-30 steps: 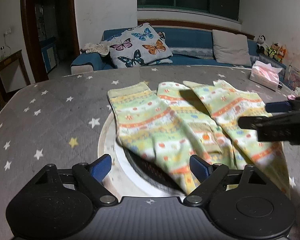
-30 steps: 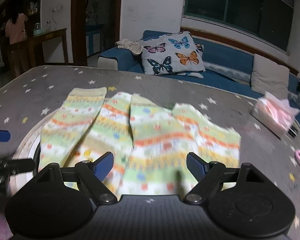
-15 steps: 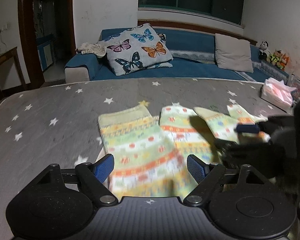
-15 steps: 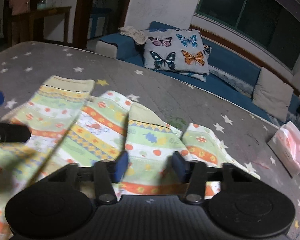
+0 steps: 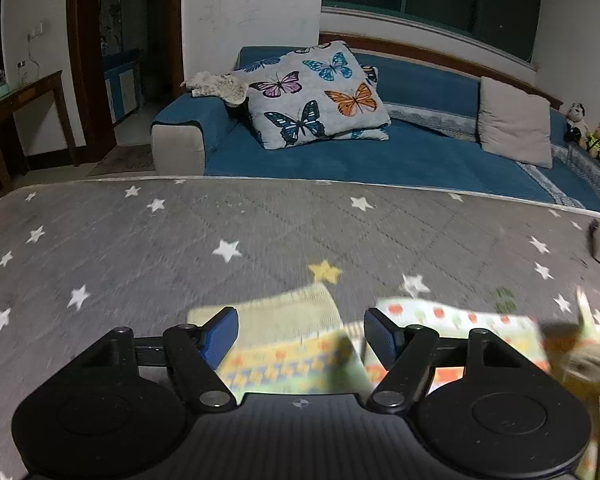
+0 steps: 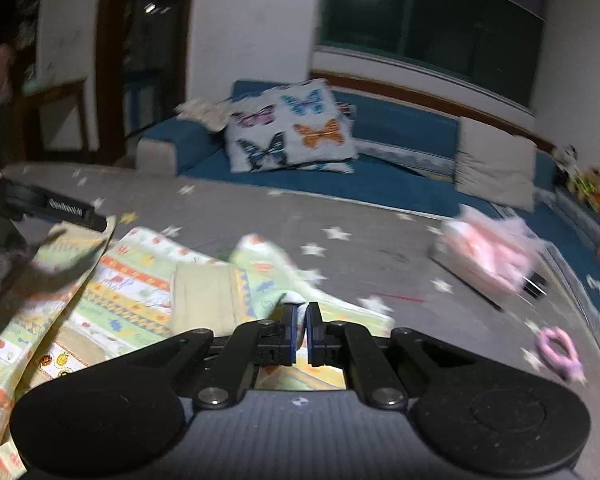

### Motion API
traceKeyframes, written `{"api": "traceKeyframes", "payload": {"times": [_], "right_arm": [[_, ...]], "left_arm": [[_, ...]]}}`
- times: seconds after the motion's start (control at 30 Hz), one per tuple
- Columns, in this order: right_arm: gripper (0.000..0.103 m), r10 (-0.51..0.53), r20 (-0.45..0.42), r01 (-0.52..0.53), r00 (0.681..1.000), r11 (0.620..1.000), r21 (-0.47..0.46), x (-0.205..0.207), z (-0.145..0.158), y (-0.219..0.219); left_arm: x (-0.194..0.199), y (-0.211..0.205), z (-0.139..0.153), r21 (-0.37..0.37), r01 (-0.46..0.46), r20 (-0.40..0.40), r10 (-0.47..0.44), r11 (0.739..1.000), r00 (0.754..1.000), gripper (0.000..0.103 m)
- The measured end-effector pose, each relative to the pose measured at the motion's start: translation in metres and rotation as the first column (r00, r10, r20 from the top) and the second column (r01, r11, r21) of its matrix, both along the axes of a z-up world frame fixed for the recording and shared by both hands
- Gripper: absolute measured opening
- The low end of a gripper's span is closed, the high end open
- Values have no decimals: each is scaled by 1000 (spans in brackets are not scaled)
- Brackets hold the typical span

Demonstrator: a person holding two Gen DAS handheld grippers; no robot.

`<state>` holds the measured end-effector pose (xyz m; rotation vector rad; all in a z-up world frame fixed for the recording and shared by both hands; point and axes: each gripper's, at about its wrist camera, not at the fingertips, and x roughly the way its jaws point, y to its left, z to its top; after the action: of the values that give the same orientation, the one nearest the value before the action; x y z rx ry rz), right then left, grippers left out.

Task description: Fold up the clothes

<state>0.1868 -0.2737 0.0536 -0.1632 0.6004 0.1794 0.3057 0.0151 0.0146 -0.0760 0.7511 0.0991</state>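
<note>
The patterned garment (image 6: pixel 132 292) lies spread on the starred grey worktop (image 5: pixel 260 232). The right tongs (image 6: pixel 299 328) pinch its fabric; the left tongs (image 5: pixel 300 340) are closing, the garment's edge between them unpressed. A pink tissue pack (image 6: pixel 496 256) and a pink ring (image 6: pixel 558 346) lie to the right, a blue sofa (image 5: pixel 400 156) behind.

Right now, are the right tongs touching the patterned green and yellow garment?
Touching. The right wrist view shows the right tongs shut, a fold of the patterned green and yellow garment pinched between them.

One patterned garment (image 6: pixel 140 292), two sofa cushions (image 5: pixel 316 94), one tissue pack (image 6: pixel 492 252)
</note>
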Motion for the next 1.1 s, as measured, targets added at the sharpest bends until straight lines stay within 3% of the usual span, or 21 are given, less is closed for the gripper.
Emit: {"api": "traceKeyframes", "payload": {"times": [0.13,0.27,0.33,0.43,0.6,0.87,0.93,1.0,1.1], "right_arm": [[3,-73,13,72,997,996,51,-22,12,-40],[3,-167,26,164,986,984,70,-44,17,-75],[3,-215,20,212,976,974,84,-54,17,-93],[3,-279,5,277,960,956,97,-68,15,-113],[3,-361,-24,361,932,926,112,-95,9,-142],[9,-265,-91,279,960,933,227,-101,-3,-136],[13,-218,-96,235,971,943,234,-94,-6,-121],[31,-169,-103,188,980,956,226,-88,-9,-105],[36,-89,-103,107,991,977,183,-80,-16,-79]], "left_arm": [[15,-1,-11,13,-21,-39,22,1000,999,71],[18,-3,-16,53,-34,-34,36,998,999,60],[15,0,-15,55,-25,-25,26,998,999,32],[10,11,-11,29,-24,-15,25,999,1000,13],[-19,35,5,1,-71,43,71,997,997,12],[-118,87,44,-80,-152,166,164,985,972,12],[-140,98,46,-86,-178,177,190,980,966,11],[-163,110,48,-96,-207,188,222,974,957,11],[-196,129,47,-122,-261,195,281,957,940,11]]}}
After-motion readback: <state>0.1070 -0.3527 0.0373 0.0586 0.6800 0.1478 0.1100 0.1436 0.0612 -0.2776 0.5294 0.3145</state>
